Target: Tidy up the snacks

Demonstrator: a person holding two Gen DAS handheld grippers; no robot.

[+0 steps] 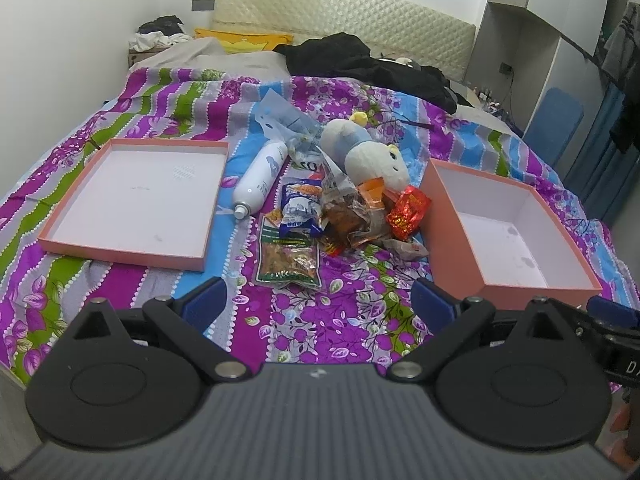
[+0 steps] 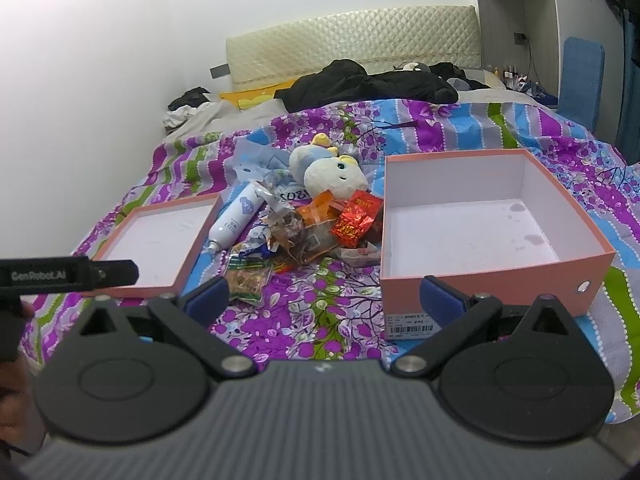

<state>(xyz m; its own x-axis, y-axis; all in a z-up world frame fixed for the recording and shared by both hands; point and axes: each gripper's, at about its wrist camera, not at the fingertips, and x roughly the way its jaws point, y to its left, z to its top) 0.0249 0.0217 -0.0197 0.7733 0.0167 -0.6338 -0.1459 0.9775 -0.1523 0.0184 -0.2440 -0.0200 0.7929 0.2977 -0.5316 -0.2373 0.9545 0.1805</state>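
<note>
You are at the start: nothing is sorted yet. Both the left hand-held gripper (image 1: 316, 292) and the right hand-held gripper (image 2: 324, 292) hang released and empty over the bed's (image 1: 304, 320) near edge. The snacks (image 1: 320, 220) lie heaped mid-bed with a plush (image 1: 368, 156) and a bottle (image 1: 260, 176), between the lid (image 1: 136, 196) and the box (image 1: 516, 240), both empty. Next, I judge, you reach for the nearest packet (image 1: 288, 256) and pinch one edge.
</note>
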